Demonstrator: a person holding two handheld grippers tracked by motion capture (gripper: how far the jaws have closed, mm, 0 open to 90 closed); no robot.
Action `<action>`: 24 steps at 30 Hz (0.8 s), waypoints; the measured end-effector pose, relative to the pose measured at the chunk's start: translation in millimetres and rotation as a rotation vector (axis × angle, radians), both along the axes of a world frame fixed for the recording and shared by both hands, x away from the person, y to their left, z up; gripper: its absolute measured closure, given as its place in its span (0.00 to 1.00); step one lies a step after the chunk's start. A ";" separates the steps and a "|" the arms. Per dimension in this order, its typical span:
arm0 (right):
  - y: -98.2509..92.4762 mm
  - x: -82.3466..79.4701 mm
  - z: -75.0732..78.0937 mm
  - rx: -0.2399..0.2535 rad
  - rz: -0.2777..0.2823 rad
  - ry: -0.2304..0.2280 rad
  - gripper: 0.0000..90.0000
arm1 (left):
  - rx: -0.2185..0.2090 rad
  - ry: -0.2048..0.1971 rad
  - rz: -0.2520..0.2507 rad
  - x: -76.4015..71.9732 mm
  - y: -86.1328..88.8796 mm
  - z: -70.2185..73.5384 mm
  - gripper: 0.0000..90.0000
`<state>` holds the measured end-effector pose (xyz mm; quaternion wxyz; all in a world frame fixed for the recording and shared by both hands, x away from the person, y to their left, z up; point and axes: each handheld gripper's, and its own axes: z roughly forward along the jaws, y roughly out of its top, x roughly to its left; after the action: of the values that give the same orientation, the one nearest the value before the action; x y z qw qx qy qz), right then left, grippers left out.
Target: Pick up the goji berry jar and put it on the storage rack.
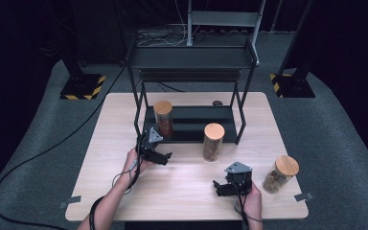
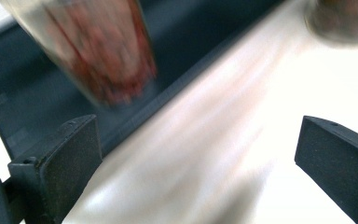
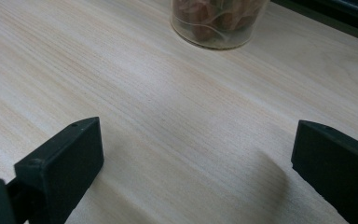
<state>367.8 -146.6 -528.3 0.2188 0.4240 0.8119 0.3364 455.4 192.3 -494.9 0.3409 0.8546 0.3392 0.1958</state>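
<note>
the room is dark, with grey carpet, and a pale wooden tabletop carries a black metal rack. in the high view three tall round glass jars with flat wooden lids stand upright. the red-filled jar stands on the lower shelf of the rack. the middle jar stands on the wood just in front of that shelf, and the right jar stands near the right edge. the left gripper is just in front of the red-filled jar, a little to its left, with jaws open and empty. the right gripper is near the front edge with jaws open, and the middle jar is behind it.

in the left gripper view the picture is blurred. the red-filled jar is ahead and left of the gap between the wide jaws, apart from them.

in the right gripper view the smooth grained wood lies between the open jaws, and the middle jar stands farther ahead, its long axis vertical.
</note>
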 end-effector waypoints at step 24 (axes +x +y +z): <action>0.0 0.3 -0.1 -0.002 -0.006 0.002 0.01 | -0.062 0.076 0.108 -67.2 60.4 -34.4 0.00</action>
<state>368.2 -146.6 -528.5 0.2194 0.4268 0.8111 0.3345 388.2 252.7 -529.3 0.3432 0.8308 0.4035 0.1709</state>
